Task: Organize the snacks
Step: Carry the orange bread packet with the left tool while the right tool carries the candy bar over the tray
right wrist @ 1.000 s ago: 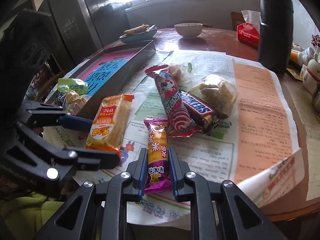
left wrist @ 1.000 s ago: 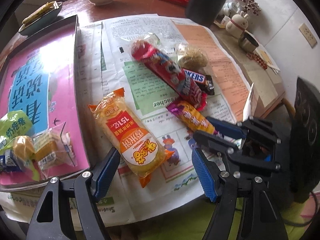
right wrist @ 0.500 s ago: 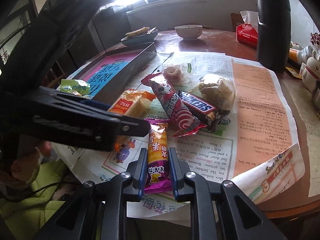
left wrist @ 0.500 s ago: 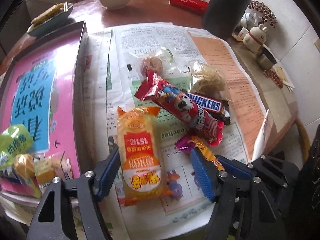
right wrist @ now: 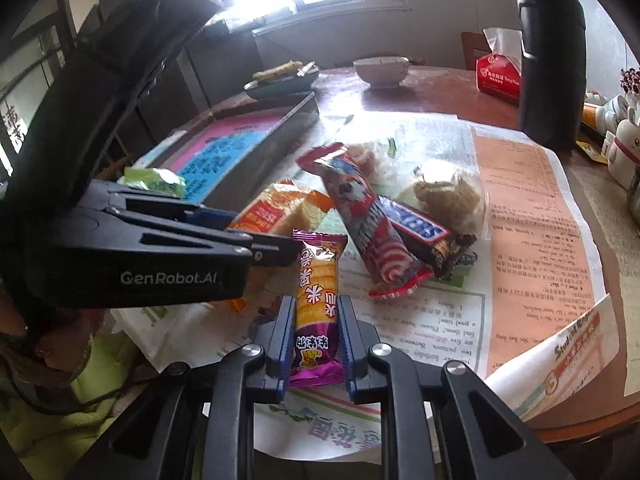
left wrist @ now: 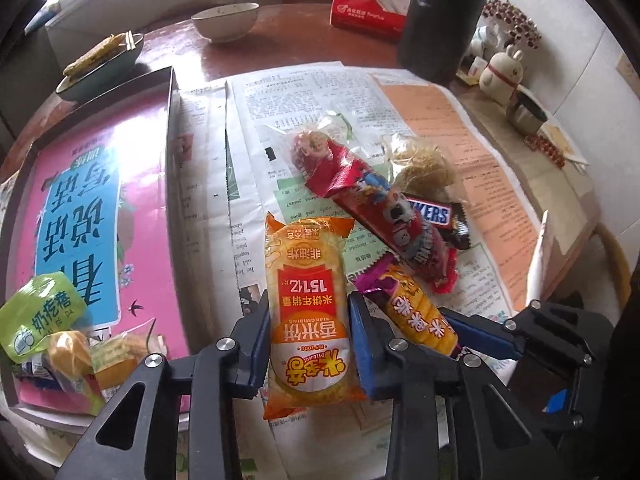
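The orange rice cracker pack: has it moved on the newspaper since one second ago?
Yes. The orange rice cracker pack turned from slanted to straight between the left gripper fingers, which have just been closing on it, over the newspaper.

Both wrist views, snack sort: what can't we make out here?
- Tray near corner: cut by the left wrist view's edge; snacks there are piled up.
- Orange rice cracker pack: the left gripper hides most of it in the right wrist view.
- Purple snack bar: lower end hidden behind gripper fingers, left wrist view.
- Black bottle: top cut off.
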